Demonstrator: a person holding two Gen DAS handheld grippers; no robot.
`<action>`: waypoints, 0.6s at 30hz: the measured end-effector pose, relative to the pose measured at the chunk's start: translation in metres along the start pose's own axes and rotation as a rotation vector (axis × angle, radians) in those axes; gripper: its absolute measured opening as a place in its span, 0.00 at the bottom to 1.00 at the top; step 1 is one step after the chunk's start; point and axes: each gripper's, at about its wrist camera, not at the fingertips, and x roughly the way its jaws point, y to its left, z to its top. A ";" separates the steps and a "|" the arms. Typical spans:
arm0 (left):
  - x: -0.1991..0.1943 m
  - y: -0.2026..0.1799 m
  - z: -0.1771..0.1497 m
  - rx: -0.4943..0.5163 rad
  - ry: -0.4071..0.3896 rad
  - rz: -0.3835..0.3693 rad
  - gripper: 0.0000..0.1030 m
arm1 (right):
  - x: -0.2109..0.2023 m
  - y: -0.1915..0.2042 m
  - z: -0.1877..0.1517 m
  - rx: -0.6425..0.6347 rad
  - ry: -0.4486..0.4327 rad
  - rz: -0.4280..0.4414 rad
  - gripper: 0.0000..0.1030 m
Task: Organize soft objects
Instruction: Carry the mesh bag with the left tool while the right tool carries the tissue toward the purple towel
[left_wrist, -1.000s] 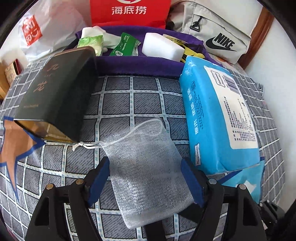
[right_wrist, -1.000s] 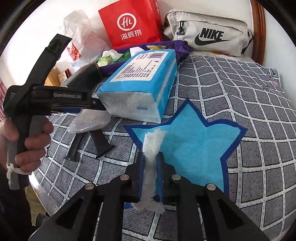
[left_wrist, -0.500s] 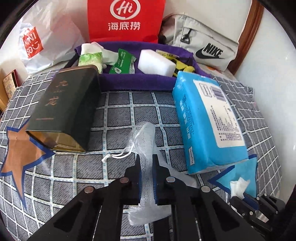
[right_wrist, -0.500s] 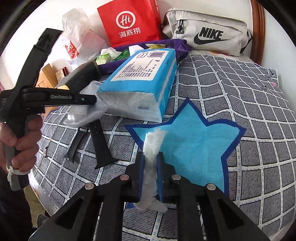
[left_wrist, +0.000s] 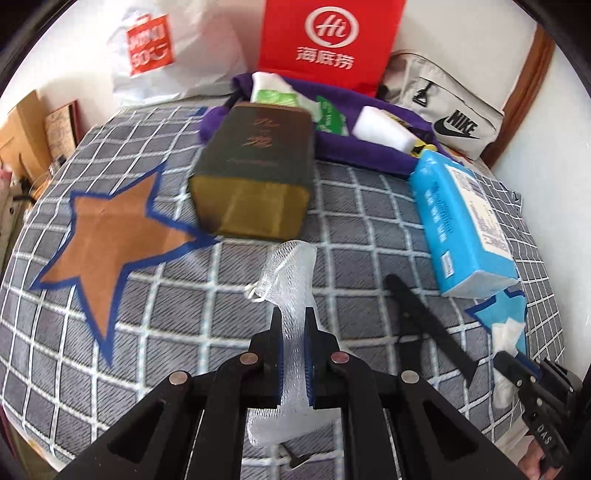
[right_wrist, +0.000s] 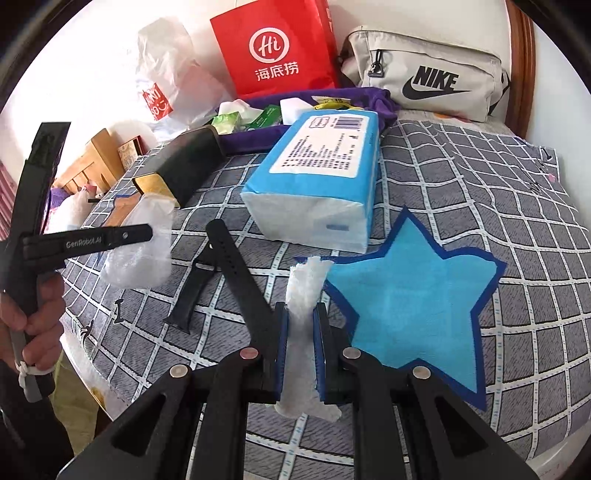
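Above checked cloth (left_wrist: 369, 229), left tongs (left_wrist: 293, 332) pinching mesh pouch (left_wrist: 291, 273)

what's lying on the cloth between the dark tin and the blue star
A black watch strap, in two pieces, shown in the right wrist view.

1. A grey cloth (right_wrist: 461, 192) with a white grid is seen.
2. A light-blue star (right_wrist: 410, 306) is edged in dark blue.
3. A brown star (left_wrist: 107, 236) is edged in blue.
4. A red bag (left_wrist: 328, 40) is printed in white.
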 end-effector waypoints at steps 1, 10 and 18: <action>-0.001 0.006 -0.003 -0.012 0.003 -0.005 0.09 | 0.000 0.002 0.000 0.000 0.000 0.001 0.13; -0.021 0.050 -0.012 -0.099 -0.031 -0.023 0.09 | -0.004 0.013 0.014 0.026 -0.009 0.012 0.11; -0.038 0.063 -0.002 -0.122 -0.061 -0.060 0.09 | -0.017 0.025 0.033 0.007 -0.036 -0.003 0.10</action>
